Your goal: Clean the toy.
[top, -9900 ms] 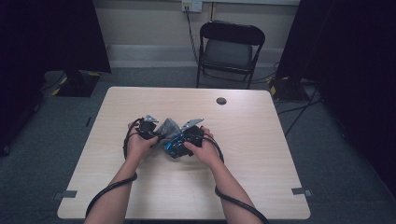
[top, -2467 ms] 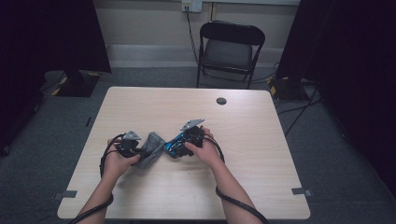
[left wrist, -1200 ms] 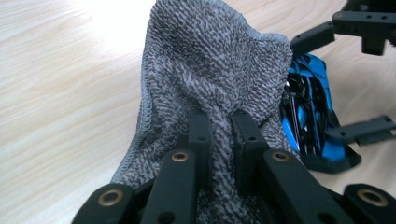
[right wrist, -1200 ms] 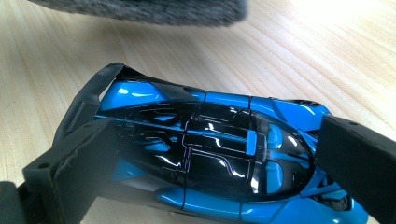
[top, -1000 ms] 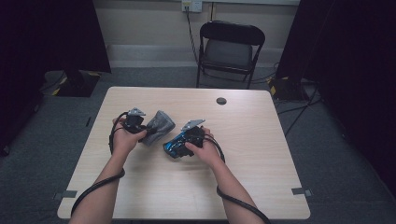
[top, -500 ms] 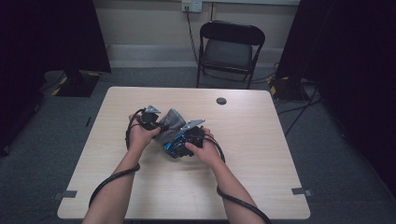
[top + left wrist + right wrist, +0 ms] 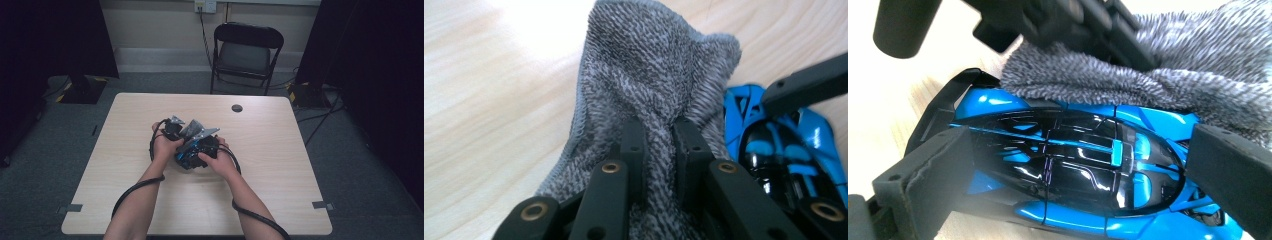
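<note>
Left gripper [image 7: 659, 137] pinches grey cloth [image 7: 649, 75] — right gripper [image 7: 1073, 165] clamps blue toy car [image 7: 1073, 170], hands together.

Black claw [image 7: 659, 145], brass-looking screws, black cable [image 7: 132, 192]

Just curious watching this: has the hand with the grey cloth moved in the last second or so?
Yes. The left gripper, shut on the grey cloth, has come right across the table, onto the blue toy car.

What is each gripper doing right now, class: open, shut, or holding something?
Left gripper: shut on the grey cloth.
Right gripper: shut on the blue toy car.
</note>
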Demonstrator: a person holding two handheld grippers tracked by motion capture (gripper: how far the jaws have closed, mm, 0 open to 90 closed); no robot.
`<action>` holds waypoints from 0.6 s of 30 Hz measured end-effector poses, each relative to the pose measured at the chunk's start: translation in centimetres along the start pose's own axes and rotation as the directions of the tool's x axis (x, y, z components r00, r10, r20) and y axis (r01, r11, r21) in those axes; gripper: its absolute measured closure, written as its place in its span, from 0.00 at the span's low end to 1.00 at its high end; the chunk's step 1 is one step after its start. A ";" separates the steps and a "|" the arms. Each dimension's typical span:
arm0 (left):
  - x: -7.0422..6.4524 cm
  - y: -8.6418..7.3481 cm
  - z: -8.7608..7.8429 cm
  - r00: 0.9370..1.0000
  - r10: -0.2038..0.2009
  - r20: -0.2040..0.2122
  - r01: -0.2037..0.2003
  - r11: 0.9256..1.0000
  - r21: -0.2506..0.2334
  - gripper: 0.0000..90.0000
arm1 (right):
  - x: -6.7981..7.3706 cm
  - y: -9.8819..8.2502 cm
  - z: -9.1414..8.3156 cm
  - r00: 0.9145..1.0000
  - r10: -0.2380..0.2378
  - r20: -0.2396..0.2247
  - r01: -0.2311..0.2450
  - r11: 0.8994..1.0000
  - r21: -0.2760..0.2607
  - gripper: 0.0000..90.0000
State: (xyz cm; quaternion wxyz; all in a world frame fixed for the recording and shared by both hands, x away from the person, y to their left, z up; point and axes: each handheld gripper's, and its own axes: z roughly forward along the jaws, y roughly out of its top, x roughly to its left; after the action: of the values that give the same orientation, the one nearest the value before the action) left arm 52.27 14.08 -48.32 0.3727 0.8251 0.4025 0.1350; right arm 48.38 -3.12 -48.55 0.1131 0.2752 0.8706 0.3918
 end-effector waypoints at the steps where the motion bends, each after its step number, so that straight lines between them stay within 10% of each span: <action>1: 0.0 0.0 0.1 1.000 -0.002 -0.001 0.002 1.000 0.002 0.87 | 0.0 0.0 0.0 1.000 0.000 0.000 0.000 1.000 0.001 0.00; 8: -0.1 -0.1 -0.1 0.999 0.054 0.009 -0.054 0.998 0.017 0.89 | 0.0 0.0 0.0 1.000 -0.001 -0.002 0.001 1.000 0.002 0.00; 18: 0.1 -0.7 -0.7 0.999 0.033 0.036 -0.034 0.999 0.007 0.89 | 0.0 0.1 0.0 1.000 -0.001 -0.003 0.001 1.000 0.011 0.00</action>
State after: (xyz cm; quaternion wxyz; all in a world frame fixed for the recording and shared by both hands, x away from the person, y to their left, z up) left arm 51.56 14.77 -48.36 0.3745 0.8354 0.3823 0.1249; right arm 48.43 -3.04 -48.46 0.1107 0.2749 0.8729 0.3875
